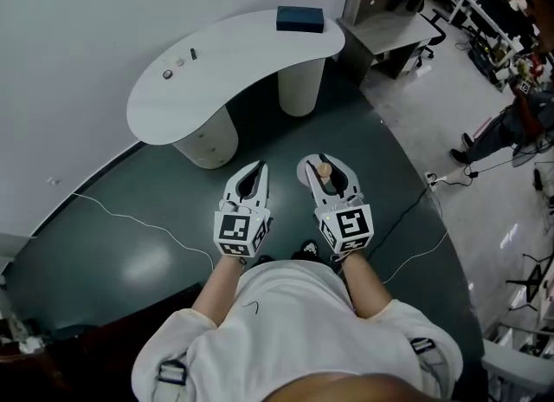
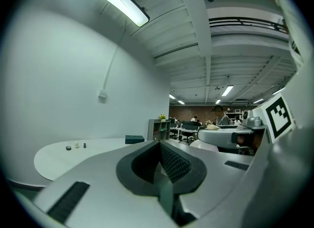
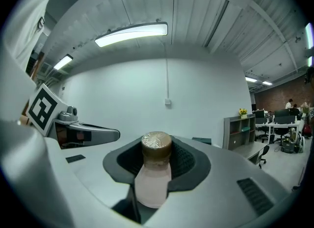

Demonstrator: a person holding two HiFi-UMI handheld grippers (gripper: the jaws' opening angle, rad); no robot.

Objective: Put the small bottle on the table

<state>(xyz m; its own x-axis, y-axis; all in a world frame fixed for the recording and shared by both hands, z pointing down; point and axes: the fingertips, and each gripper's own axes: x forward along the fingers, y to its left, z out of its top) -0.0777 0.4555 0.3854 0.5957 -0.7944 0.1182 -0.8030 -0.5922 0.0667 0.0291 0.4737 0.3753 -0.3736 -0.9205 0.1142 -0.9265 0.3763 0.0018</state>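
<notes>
The small bottle (image 3: 156, 173), pale pink with a crinkled foil cap, stands between the pads of my right gripper (image 3: 157, 160), which is shut on it. In the head view the bottle (image 1: 323, 169) pokes up from the right gripper (image 1: 325, 166), held at waist height over the dark floor. My left gripper (image 1: 254, 172) is beside it on the left, and its jaws (image 2: 159, 165) are shut with nothing in them. The curved white table (image 1: 242, 54) lies ahead, well beyond both grippers.
On the table are a dark blue box (image 1: 299, 18) at the far right end and a few small items (image 1: 179, 61) at the left. A grey shelf unit (image 1: 389, 2) stands beyond. Cables (image 1: 138, 223) run across the floor. A person (image 1: 511, 123) is at the right.
</notes>
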